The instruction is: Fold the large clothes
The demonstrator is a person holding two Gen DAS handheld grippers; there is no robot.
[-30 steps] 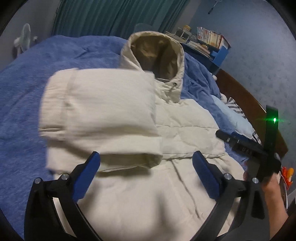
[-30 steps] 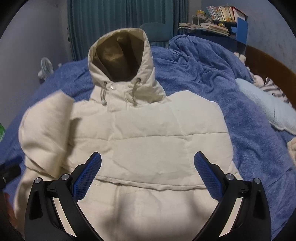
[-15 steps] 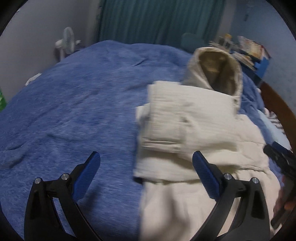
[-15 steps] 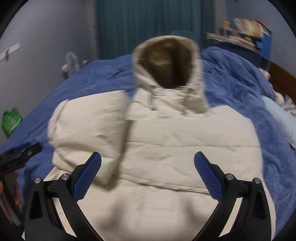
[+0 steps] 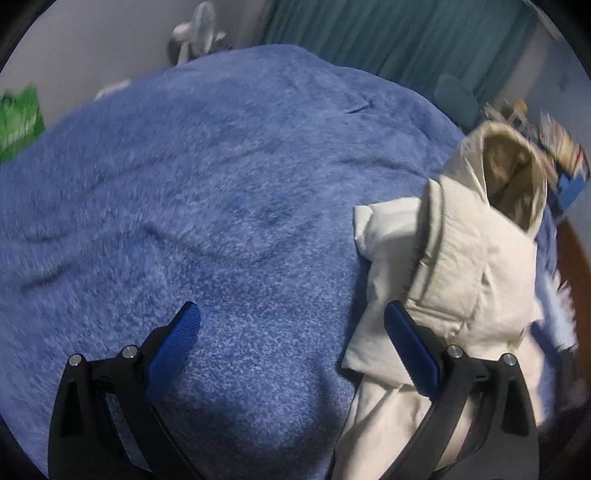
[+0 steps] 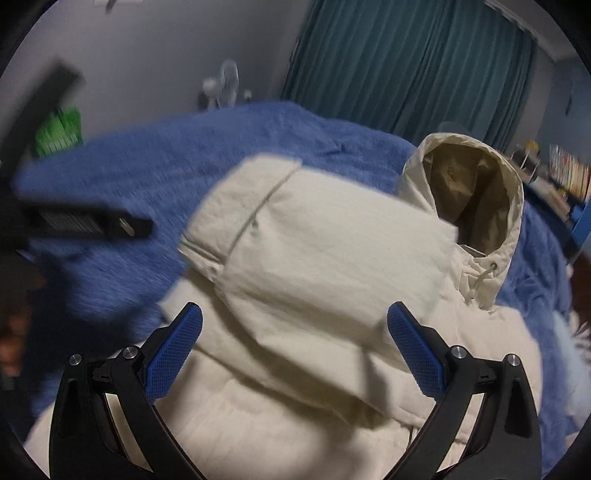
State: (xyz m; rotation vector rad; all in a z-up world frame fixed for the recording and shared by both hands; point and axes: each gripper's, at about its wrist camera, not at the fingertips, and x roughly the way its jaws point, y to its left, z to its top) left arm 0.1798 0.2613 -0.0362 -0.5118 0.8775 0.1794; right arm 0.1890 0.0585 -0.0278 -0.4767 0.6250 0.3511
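Blue blanket (image 6: 295, 125), jacket (image 6: 314, 369) lengthwise, hood (image 6: 469, 192) seemingly pointing away

Blue blanket (image 5: 207, 206), teal curtains (image 6: 413, 66), fan (image 6: 226, 86)

Black hand-held gripper (image 5: 291, 343) frames; blue textured pads (image 6: 173, 354); silver screws (image 6: 458, 352)

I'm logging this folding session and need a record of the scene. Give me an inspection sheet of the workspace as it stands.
Surface: blue fleece blanket covering a bed, rumpled.
Job's things: cream hooded jacket lying flat, one sleeve folded across the chest, hood open.
Clutter: green packet at the bed's far edge.
Grippers: left tool open, empty, over blanket beside the jacket; right tool open, empty, over the jacket.
Cables: nothing seen.
Surroundings: teal curtain, fan, shelf of books.
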